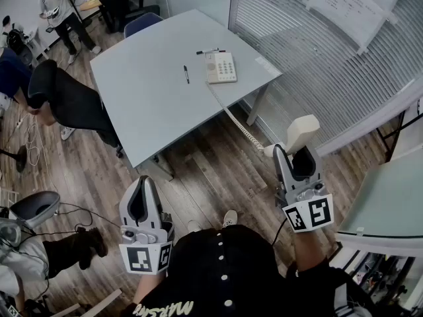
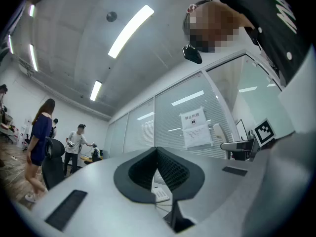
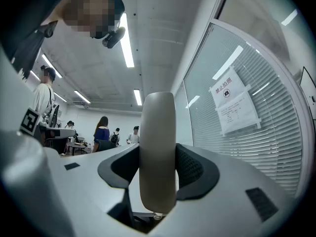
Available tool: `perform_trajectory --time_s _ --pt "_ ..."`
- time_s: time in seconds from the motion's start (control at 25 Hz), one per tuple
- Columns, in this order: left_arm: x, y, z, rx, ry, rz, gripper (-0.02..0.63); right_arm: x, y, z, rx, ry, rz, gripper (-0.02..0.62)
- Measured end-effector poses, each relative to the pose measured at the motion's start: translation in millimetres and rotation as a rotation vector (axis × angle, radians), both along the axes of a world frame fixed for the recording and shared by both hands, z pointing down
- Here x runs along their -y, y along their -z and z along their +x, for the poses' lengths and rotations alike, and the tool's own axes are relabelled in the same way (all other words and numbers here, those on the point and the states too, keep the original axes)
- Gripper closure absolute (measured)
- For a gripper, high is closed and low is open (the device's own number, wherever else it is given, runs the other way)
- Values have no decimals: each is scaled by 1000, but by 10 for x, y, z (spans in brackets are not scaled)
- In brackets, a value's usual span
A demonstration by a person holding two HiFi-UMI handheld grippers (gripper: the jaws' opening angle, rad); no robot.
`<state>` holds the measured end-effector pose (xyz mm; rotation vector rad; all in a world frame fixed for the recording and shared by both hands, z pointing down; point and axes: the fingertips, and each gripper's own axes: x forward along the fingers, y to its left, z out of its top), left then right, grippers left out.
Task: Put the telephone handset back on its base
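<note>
"Grey left gripper [image 1: 142,185] at the near left: why is it doing nothing?"

"It looks spare for now. Its fingers [image 2: 140,169] are clenched tip to tip with nothing between them. It hangs low by the person's body, well apart from the table [image 1: 145,104]. My guess is that it is on hand in case the base needs steadying."

"And on the table?"

"A pen [image 1: 186,74] lies just left of the base [image 1: 221,67]. The base sits flat near the table's far right edge with no handset on it. From there the coiled cord [image 1: 236,119] drops past the table edge and runs down and right to the handset [image 1: 303,132]."

"So where is the handset?"

"In the air off the table's right corner, above the wood floor [image 1: 198,170], well apart from the base. The right gripper [image 1: 295,156] has it. Its fingers [image 3: 196,169] are clamped on the lower part, one at each side."

"Why hold it there?"

"Gripping low, near the cord end, leaves the upper end free. I judge that end could then be set into the cradle first."

"Which way does it point?"

"Its long axis runs along the fingers, standing up and leaning away from the person, toward the blinds [image 1: 310,51]. The cord end is nearest the person and the free end sticks out past the fingertips. Since the base lies flat, I'd say the handset must be tipped level and carried left and forward before it can seat."
</note>
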<state>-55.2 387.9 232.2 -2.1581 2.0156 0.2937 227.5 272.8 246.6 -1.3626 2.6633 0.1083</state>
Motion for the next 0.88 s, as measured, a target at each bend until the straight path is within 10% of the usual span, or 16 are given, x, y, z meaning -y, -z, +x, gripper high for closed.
perform_trajectory --time_s 0.88 --pt "126 -19 413 0 42 -23 592 132 -30 376 63 47 -11 362"
